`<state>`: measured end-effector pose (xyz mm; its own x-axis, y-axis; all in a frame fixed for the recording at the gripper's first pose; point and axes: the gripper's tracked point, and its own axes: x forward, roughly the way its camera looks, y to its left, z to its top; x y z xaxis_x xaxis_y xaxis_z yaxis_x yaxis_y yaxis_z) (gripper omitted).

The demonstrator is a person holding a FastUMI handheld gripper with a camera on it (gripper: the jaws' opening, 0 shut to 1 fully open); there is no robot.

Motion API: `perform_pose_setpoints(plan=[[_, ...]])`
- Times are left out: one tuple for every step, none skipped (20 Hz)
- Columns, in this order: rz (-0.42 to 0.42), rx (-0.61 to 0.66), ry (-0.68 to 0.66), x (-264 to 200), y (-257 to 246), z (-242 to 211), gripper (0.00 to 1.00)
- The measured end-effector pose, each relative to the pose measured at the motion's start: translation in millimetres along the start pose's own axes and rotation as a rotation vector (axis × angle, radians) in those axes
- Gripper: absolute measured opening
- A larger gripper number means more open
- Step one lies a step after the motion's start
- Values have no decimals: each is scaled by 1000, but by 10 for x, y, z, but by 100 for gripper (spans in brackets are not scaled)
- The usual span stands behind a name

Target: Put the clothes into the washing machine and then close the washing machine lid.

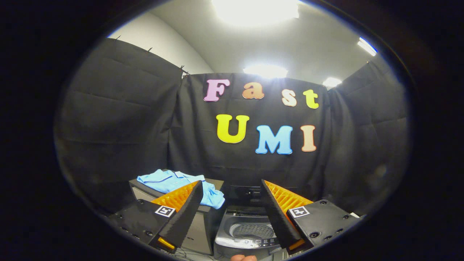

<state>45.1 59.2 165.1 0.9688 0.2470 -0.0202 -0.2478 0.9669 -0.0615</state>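
Note:
A light blue garment (pixel 177 183) lies crumpled on top of a dark cabinet (pixel 143 190), partly behind my left finger. To its right stands the washing machine (pixel 246 232) with its lid raised at the back and the metal drum (pixel 253 229) showing inside. My gripper (pixel 232 186) is open, held well above and short of both, fingers spread wide with nothing between them. The machine's opening sits between and below the fingers; the garment is just beyond the left fingertip.
Black cloth walls close the booth behind and on both sides. Bright ceiling lights glare overhead. The machine's control panel (pixel 255 242) runs along its near rim. A person's fingertips (pixel 243 257) show just under the machine's front.

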Motion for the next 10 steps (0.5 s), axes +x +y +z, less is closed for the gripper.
perform_pose_setpoints(plan=[[14,2,8,30,29,61,98],[24,-6,22,72,38,99,98],[35,-20,55,124,52,67,98],[61,-22,83,168,100,65,98],[87,-18,102,230,194,82,98],[108,-11,111,279,241,112,98],[125,-6,122,358,301,131,98],[136,-10,135,424,329,135,98],[147,-25,159,515,376,115,98],[163,-34,182,579,438,98,98]])
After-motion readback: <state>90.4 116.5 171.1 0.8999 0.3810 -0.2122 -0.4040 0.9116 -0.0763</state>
